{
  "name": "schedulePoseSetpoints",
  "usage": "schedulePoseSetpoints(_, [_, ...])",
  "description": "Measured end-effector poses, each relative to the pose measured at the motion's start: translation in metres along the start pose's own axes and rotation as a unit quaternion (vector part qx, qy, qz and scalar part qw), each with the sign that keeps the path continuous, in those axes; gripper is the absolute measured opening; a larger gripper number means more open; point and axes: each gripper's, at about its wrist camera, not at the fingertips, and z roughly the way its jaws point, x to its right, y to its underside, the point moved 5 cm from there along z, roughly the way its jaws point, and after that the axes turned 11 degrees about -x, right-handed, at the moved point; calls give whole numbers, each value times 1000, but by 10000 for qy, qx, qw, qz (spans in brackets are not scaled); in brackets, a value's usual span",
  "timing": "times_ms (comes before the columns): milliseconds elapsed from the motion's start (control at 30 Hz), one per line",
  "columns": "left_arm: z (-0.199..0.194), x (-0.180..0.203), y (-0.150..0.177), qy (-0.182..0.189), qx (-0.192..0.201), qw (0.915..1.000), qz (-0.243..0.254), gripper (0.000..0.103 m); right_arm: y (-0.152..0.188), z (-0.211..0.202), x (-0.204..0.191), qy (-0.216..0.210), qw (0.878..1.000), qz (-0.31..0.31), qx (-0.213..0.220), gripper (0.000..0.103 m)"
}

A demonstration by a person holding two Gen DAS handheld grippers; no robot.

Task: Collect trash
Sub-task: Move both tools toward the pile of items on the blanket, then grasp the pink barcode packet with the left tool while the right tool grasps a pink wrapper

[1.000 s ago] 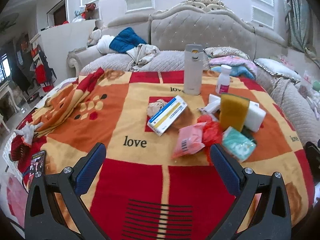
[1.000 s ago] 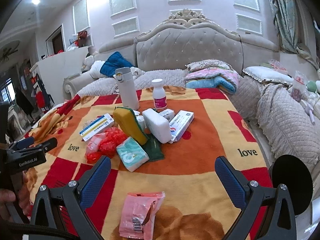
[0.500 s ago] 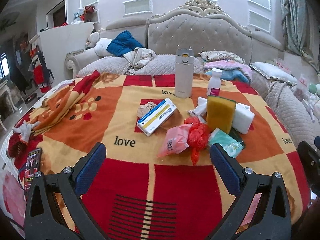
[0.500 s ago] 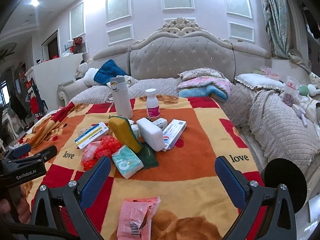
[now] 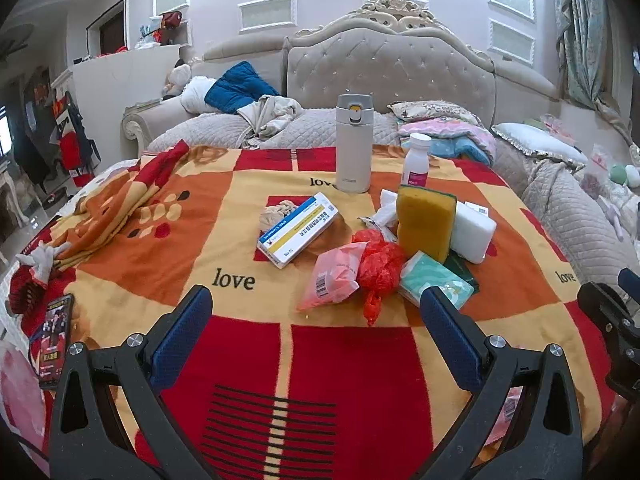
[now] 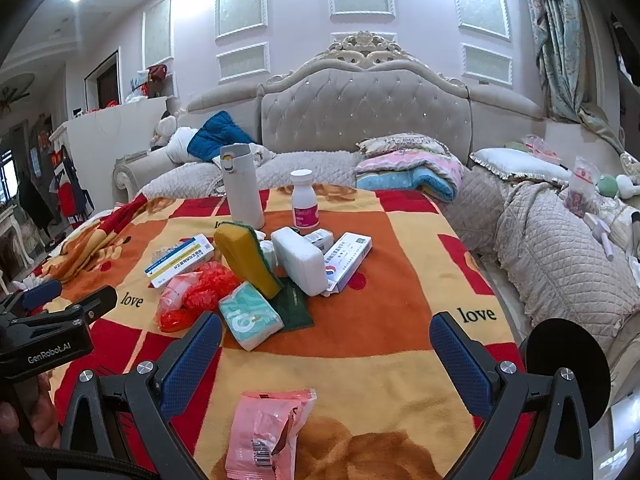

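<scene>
Behind everything stands the tufted grey headboard (image 6: 362, 116), and the red, orange and yellow blanket (image 5: 248, 344) covers the surface with its clutter in the middle. Compared with a second ago, both views have drawn back and lifted a little: the pile sits further up and further off in the left view, and the pink wrapper near the right tool has slid lower in its frame.

Left hand-held gripper (image 5: 316, 308): jaws spread wide, nothing between them, hovering above the blanket short of the pile, same spread as before. Ahead of it lies a pink wrapper (image 5: 334, 276) with a barcode, touching the crumpled red plastic bag (image 5: 378, 266). Just beside that is a teal tissue pack (image 5: 434, 282), with the yellow sponge (image 5: 426, 226) standing upright behind it against a white block (image 5: 472, 232). A blue-and-yellow medicine box (image 5: 298, 230) lies left of the bag, and a white flask (image 5: 354, 148) stands at the back.

Right hand-held gripper (image 6: 326, 338): also wide open and empty. A second pink wrapper (image 6: 266, 434) lies on the blanket close in front, between its fingers and below them, untouched. The other tool shows at the left edge, a hand (image 6: 24, 420) beneath it.
</scene>
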Motion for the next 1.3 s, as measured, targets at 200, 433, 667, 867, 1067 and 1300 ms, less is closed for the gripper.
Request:
schedulePoseSetpoints(200, [3,2,2,-36,-7,10000,56,103,0,4,-2,-1,10000,-12,-46,103])
schedulePoseSetpoints(433, [6,-1,4,-29,-54,10000,37,103,2,7,-4,-39,10000,-48,-70,103])
schedulePoseSetpoints(667, [12,-3,4,-27,-99,9999,42,103,5,10,0,-152,9997,-2,-182,103])
schedulePoseSetpoints(867, [17,-5,5,-29,-152,9999,29,103,7,14,-2,-69,9995,-129,-272,103])
schedulePoseSetpoints(1067, [25,-10,8,64,-277,9996,44,103,16,21,3,-100,9982,-230,-546,103])
schedulePoseSetpoints(1300, [40,-29,19,157,-556,9982,158,103,44,35,7,-231,9922,-488,-1123,103])
